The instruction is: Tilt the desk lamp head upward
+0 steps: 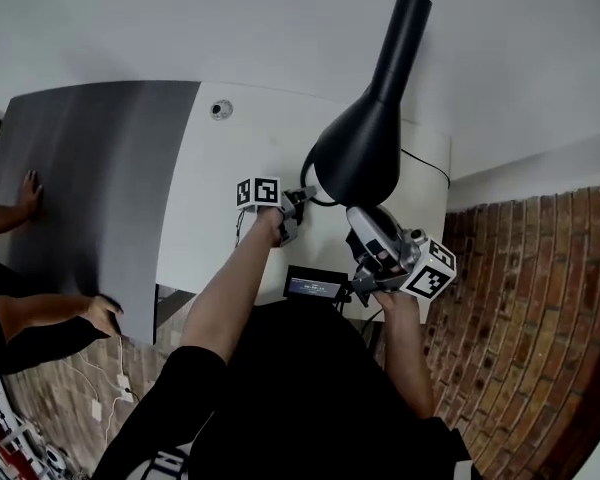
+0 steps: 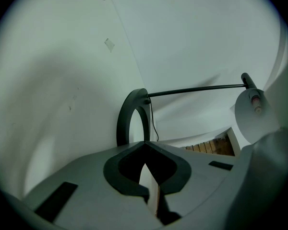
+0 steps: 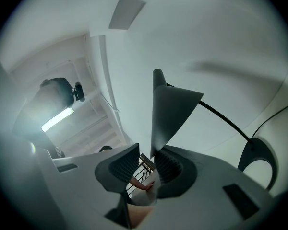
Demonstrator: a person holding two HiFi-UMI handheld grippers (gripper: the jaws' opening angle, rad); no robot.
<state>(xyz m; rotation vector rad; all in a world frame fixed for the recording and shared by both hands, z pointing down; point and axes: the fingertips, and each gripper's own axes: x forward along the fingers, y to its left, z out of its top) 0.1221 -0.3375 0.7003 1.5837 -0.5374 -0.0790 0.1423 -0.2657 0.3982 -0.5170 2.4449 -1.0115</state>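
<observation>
The lamp head (image 1: 365, 138) hung over the white counter (image 1: 230, 158). Its rim was between the spread jaws of the right gripper (image 1: 365, 223), not pinched. The left gripper (image 1: 300, 203), pressed together and empty, was near the lamp base (image 2: 129, 121). The tilt seemed only partly done. Brickwork (image 1: 540, 298) surrounded the counter.

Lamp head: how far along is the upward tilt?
Done: the right gripper has the shade rim between its open jaws, not clamped. In hand: the left gripper, shut and empty, points at the base ring. Left: the tilt itself; how far the head is tilted is unclear.
</observation>
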